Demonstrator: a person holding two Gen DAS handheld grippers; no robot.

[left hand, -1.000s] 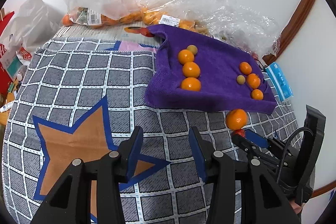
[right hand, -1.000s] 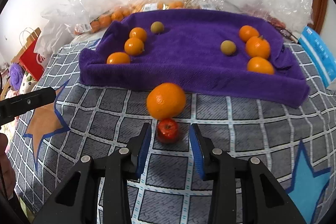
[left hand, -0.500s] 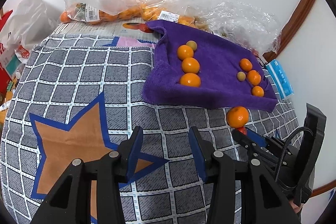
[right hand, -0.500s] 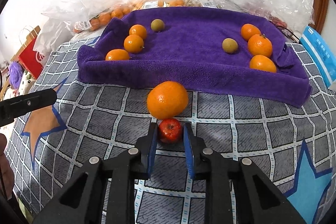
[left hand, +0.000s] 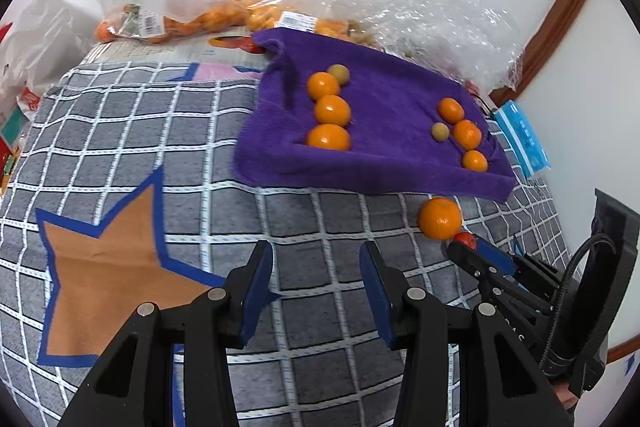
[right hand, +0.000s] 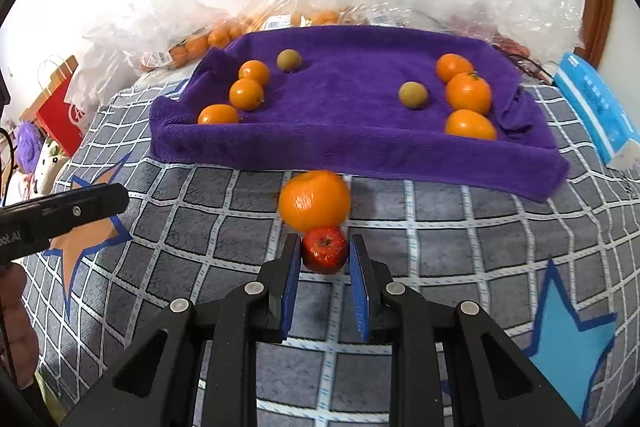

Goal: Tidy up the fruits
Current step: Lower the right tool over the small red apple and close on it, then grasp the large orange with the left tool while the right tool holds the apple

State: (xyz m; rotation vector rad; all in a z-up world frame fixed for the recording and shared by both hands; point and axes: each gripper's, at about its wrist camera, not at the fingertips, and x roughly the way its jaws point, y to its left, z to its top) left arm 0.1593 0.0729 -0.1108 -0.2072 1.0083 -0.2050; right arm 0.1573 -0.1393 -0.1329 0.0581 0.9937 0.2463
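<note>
My right gripper (right hand: 324, 253) is shut on a small red fruit (right hand: 324, 254) that rests on the grey checked cloth (right hand: 460, 239). A big orange (right hand: 314, 201) lies just beyond it, touching it. Behind, a purple towel (right hand: 344, 103) carries two rows of small oranges, one at the left (right hand: 246, 93) and one at the right (right hand: 468, 93), and two small tan fruits (right hand: 413, 95). My left gripper (left hand: 316, 269) hangs open over the checked cloth (left hand: 160, 131) with nothing between its fingers. From there the right gripper (left hand: 466, 247) shows at the right, by the big orange (left hand: 440, 218).
Clear plastic bags of oranges (left hand: 168, 15) lie along the wall behind the towel. A blue tissue pack (right hand: 598, 107) sits at the right edge. A red paper bag (right hand: 60, 111) and soft toys stand off the left side. Star patches mark the cloth.
My right gripper closed its fingers onto the small red fruit, which had lain loose between them. The left gripper stayed open and nearly still.
</note>
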